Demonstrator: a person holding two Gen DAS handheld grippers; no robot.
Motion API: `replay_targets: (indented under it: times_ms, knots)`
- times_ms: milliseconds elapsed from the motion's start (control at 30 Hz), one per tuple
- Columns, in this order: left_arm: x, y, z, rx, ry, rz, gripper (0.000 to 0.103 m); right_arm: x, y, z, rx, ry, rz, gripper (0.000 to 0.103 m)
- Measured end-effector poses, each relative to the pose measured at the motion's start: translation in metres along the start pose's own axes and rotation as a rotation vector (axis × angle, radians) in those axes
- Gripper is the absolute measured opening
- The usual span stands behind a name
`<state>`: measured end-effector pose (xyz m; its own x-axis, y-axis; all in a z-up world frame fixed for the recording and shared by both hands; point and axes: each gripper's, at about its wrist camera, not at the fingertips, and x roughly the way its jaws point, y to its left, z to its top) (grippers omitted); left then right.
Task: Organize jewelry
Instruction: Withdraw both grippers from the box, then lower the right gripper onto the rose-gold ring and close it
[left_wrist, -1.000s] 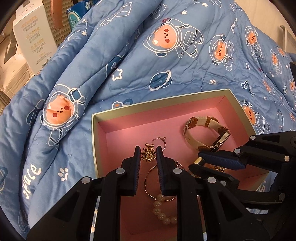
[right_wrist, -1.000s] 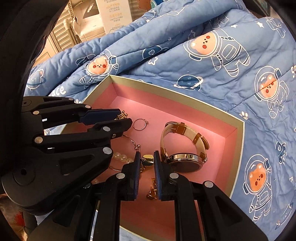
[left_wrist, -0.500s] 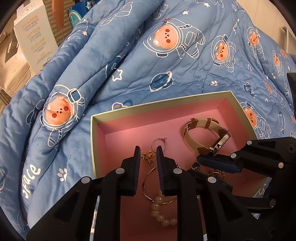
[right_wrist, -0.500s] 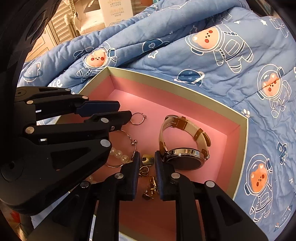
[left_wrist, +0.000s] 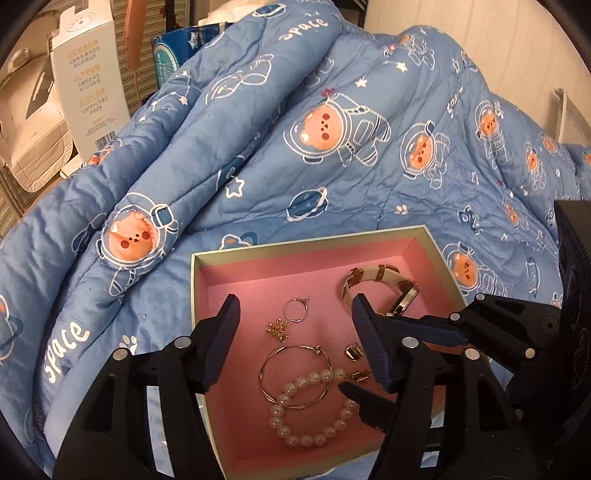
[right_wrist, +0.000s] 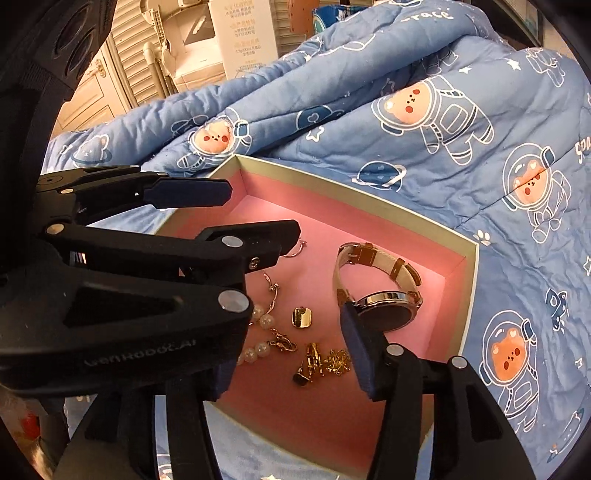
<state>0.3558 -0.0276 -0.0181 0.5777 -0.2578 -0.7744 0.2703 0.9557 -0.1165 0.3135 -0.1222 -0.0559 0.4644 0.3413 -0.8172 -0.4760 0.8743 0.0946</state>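
Both grippers hang over the pink-lined box (left_wrist: 314, 242) on the blue quilt (left_wrist: 258, 147), jaws opening and grasping nothing. The left gripper (left_wrist: 295, 332) stands above the small star earring (left_wrist: 286, 325) (near the far-left corner); the right gripper (right_wrist: 291, 354) above the gold earrings (right_wrist: 321, 363), watch (right_wrist: 380, 291) just right.

The quilt (left_wrist: 332, 192) was soft, matt blue cloth, stitched and creased. On it, the box (left_wrist: 306, 246) looked like cardboard, its lining a matt pink paper. Inside the box, the pearl bracelet (left_wrist: 310, 406) had glossy beads, and the hoop earring (left_wrist: 295, 373) was thin shiny metal. The watch (right_wrist: 384, 314) had a polished metal case and a smooth cream strap. The fingers (left_wrist: 221, 347) were matt black plastic with ribbed blue pads.
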Motion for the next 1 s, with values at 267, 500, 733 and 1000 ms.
replay_targets:
  times_ms: [267, 500, 733, 1000]
  knots:
    - [-0.043, 0.018, -0.017, -0.126, -0.106, -0.032, 0.085, -0.042, -0.002, -0.012, 0.028, -0.107, 0.034, 0.073]
    - [-0.073, 0.019, -0.061, -0.113, -0.152, -0.009, 0.09, -0.077, 0.004, -0.038, 0.038, -0.154, 0.068, 0.075]
    - [-0.088, 0.017, -0.115, -0.117, -0.142, 0.016, 0.091, -0.096, 0.016, -0.077, 0.019, -0.141, 0.093, 0.075]
    - [-0.097, 0.0, -0.162, -0.092, -0.129, 0.039, 0.091, -0.087, 0.044, -0.116, -0.048, -0.075, 0.1, 0.075]
